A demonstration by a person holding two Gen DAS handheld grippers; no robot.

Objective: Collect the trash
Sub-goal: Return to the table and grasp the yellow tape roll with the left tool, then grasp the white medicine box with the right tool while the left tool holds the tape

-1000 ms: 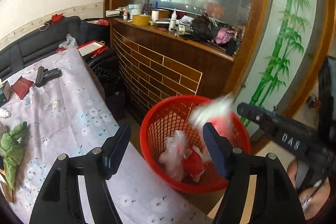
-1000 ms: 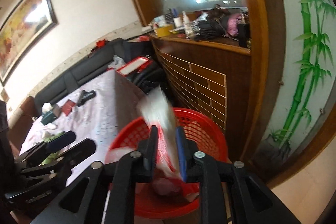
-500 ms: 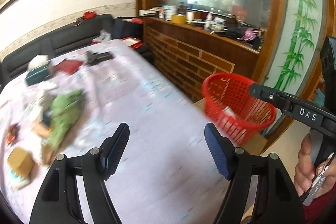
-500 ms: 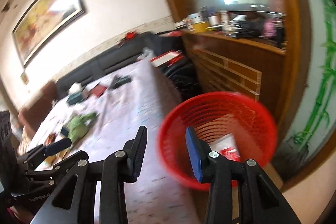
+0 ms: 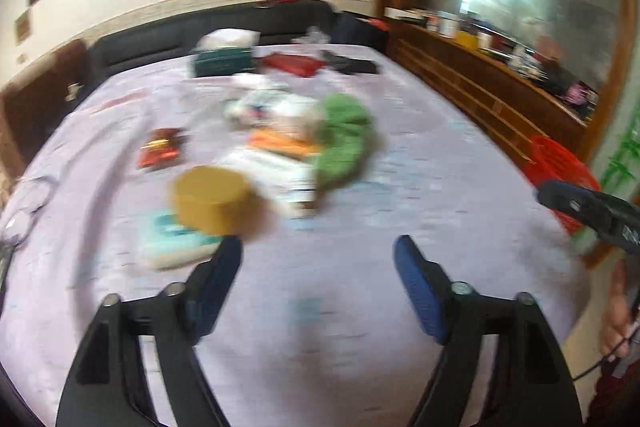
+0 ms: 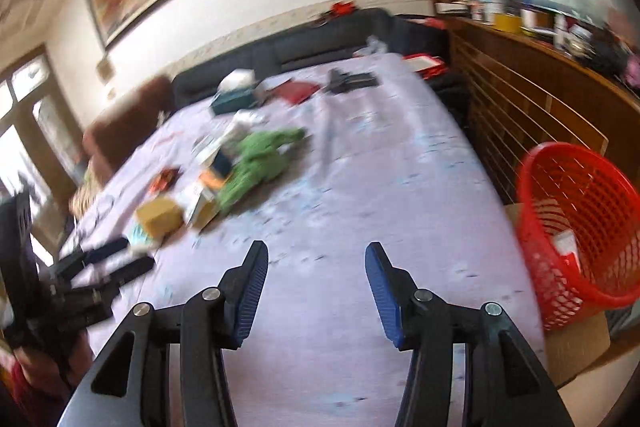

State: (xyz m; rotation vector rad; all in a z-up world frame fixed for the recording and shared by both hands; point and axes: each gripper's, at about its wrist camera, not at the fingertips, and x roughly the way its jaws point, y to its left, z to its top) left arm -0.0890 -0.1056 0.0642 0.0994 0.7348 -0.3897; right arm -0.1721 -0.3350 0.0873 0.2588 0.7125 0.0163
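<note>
A red mesh basket (image 6: pixel 576 227) with trash inside stands off the table's right edge; it shows too at the far right as the basket (image 5: pixel 560 167). My left gripper (image 5: pixel 318 267) hangs over bare tablecloth, jaws opening, nothing between them. A round yellow box (image 5: pixel 210 199) on a teal packet (image 5: pixel 172 243) lies just beyond its left finger. My right gripper (image 6: pixel 316 279) is also opening and empty above the cloth. Blurred clutter sits mid-table: a green cloth (image 5: pixel 344 139), an orange packet (image 5: pixel 280 143) and a red wrapper (image 5: pixel 160 151).
A lilac tablecloth (image 6: pixel 380 167) covers the table. At its far end lie a green tissue box (image 5: pixel 222 61), a red wallet (image 5: pixel 292 65) and a black object (image 5: pixel 352 66). A dark sofa (image 6: pixel 320 39) and a wooden counter (image 6: pixel 540 67) border the table.
Both grippers swung left, away from the basket and over the table. The right gripper let a packet drop into the basket and opened. The left jaws widened.
</note>
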